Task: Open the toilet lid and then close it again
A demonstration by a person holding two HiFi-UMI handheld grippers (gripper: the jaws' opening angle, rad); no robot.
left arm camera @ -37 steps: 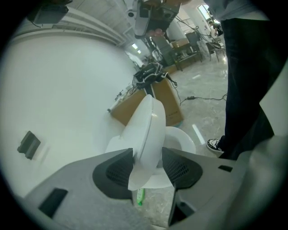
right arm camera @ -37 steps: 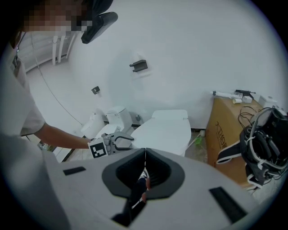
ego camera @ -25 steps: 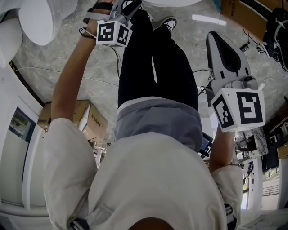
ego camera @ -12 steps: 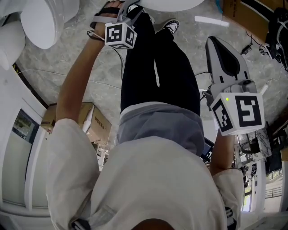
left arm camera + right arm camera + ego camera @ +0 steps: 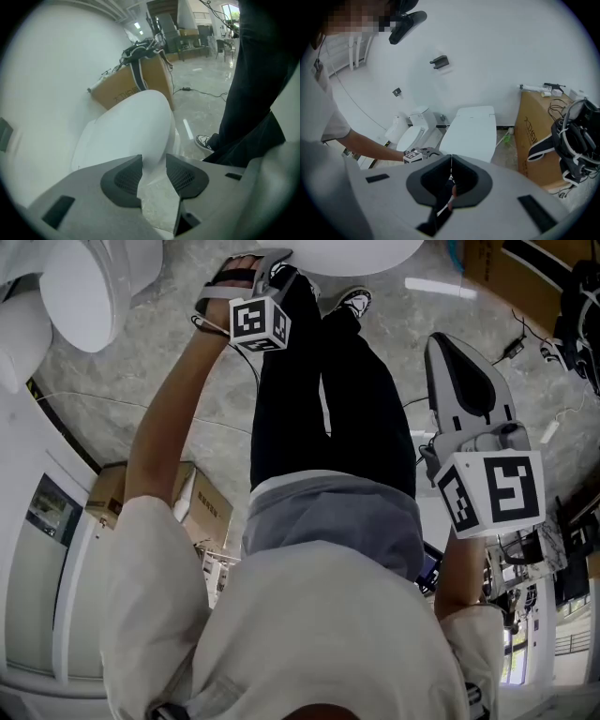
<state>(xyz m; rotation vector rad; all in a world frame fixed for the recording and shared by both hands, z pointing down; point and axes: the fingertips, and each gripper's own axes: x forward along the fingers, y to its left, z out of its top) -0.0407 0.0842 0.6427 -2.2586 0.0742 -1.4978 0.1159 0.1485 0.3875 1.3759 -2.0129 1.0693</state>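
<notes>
The white toilet has its lid [image 5: 472, 132] down; its front edge [image 5: 356, 251] shows at the top of the head view. My left gripper [image 5: 272, 259] reaches down to that front edge beside the person's dark trouser leg. In the left gripper view its jaws [image 5: 153, 176] stand open after closing a little, with the lid's rounded front [image 5: 136, 129] showing in the gap; no pad presses on it. My right gripper [image 5: 448, 329] hangs off to the right, away from the toilet. Its jaws [image 5: 451, 163] are shut on nothing.
A second toilet [image 5: 411, 136] and a small fixture [image 5: 396, 126] stand left of the task toilet along the white wall. A cardboard box [image 5: 539, 133] with cables and straps sits to its right. Another box [image 5: 202, 498] lies on the grey marble floor by the person's left side.
The left hand has sunk toward the toilet lid's front edge and shifted slightly right in the head view. The right gripper has stayed nearly still.
</notes>
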